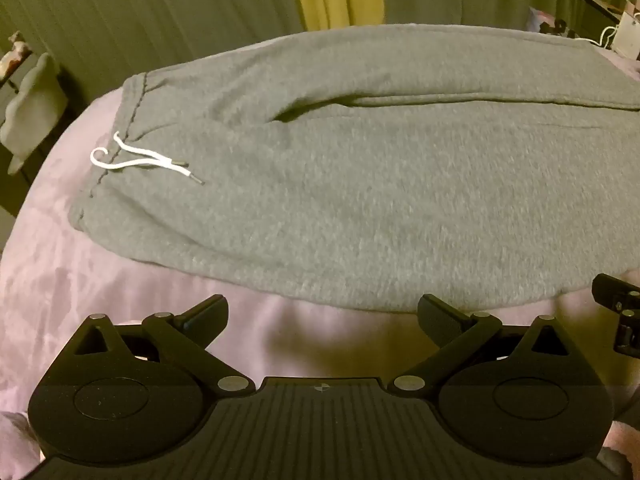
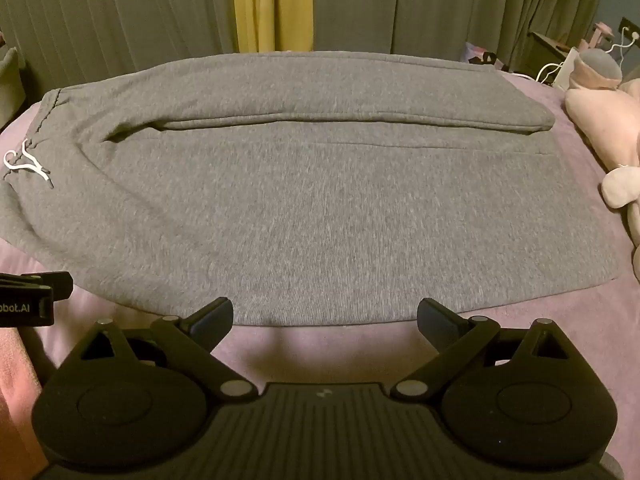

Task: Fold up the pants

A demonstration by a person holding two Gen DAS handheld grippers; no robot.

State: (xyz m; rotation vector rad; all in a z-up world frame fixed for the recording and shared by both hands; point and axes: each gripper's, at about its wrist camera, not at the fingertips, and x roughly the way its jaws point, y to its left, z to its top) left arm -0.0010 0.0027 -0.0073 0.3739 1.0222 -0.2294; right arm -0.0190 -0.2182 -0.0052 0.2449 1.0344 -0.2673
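Both hand-held grippers [image 1: 322,312] [image 2: 325,316] gape above grey pants [image 2: 304,208] on pink bedspread [image 2: 360,344].

- pants [image 2: 304,208]: heather grey, fine ribbed knit; dark stitch line along the waistband
- drawstring [image 1: 140,160]: white, dark tips
- bedcover [image 1: 100,280]: pale pink-lilac, plain, faint mottling
- curtains [image 2: 120,28]: grey-green, vertical pleats
- middle curtain strip [image 2: 272,4]: yellow
- left gripper [image 1: 322,316]: matte black, silver pivot pins, ridged body
- right gripper [image 2: 325,320]: same black, silver pins
- plush [image 2: 600,120]: light pink, with a grey part on top
- cables [image 2: 552,70] at far right: white
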